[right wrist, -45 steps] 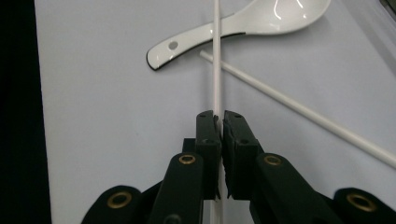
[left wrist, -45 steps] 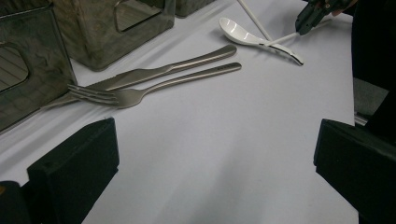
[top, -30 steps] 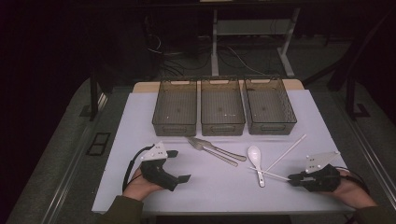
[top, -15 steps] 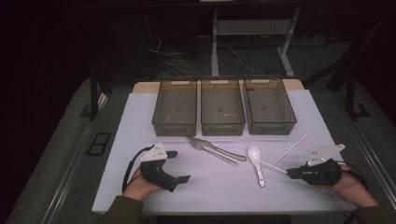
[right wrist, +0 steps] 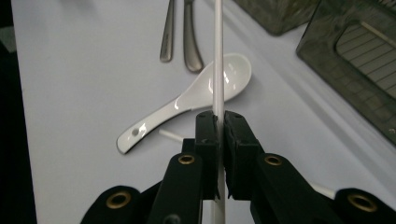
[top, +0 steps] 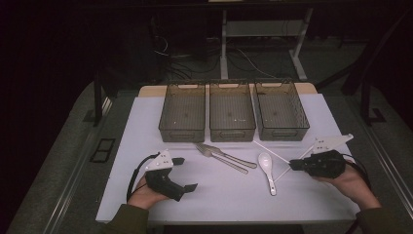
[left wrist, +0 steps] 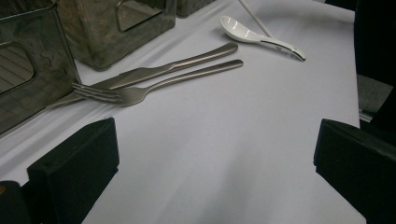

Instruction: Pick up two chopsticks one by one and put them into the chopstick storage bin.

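Held thing: I have a thin white plastic chopstick (right wrist: 218,56) pinched between the jaws of my right gripper (right wrist: 218,122); in the high view that gripper (top: 294,165) sits at lower right.
Long axis: in the high view the stick (top: 272,151) runs from the jaws up and left toward the rightmost grey mesh bin (top: 281,109).
Second stick: a matching white chopstick (top: 284,173) lies on the sheet, slanting under the gripper.
Nearer hand: right; my left gripper (top: 185,174), lower left, stands wide apart and empty.
Neighbours: glossy white ceramic soup spoon (right wrist: 187,101) directly below the stick; brushed steel fork (left wrist: 154,86) and knife (left wrist: 159,71) at centre.
Surface: smooth white table sheet (top: 146,126).
Judgement: the bin lies beyond the stick's far tip.
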Available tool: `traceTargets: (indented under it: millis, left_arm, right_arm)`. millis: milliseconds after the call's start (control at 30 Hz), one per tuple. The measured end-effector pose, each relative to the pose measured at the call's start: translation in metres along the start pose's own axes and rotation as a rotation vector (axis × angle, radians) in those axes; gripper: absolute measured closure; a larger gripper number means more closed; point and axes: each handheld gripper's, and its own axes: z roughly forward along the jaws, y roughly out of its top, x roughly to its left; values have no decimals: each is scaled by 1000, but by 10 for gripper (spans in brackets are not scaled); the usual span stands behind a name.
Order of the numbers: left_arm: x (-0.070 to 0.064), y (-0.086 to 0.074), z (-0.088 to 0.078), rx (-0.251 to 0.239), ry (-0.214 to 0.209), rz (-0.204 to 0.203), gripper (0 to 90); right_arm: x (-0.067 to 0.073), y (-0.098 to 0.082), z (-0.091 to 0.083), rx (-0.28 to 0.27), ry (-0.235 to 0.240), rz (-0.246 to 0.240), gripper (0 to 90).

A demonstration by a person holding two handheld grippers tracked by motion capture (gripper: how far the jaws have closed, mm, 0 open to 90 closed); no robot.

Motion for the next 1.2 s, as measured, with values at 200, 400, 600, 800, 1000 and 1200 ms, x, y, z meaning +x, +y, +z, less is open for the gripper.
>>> traceTargets:
  millis: [200, 400, 600, 800, 1000, 1200]
  left_arm:
    - [-1, 0, 0, -5, 1, -3, 0]
    - [-2, 0, 2, -6, -5, -4, 0]
    - [-2, 0, 2, -9, -4, -9, 0]
    - [-2, 1, 2, -19, -2, -7, 0]
    - [-3, 1, 3, -17, 0, -2, 0]
    - [-3, 1, 3, -24, 5, -12, 0]
  right_arm:
    - [-1, 13, 5, -11, -11, 20, 847]
    - [0, 29, 13, -25, -11, 38, 847]
    - [0, 49, 22, -47, -21, 64, 847]
    - [-3, 69, 31, -67, -50, 98, 847]
    - [-5, 92, 46, -79, -72, 122, 847]
    - [-7, 121, 66, -76, -87, 146, 847]
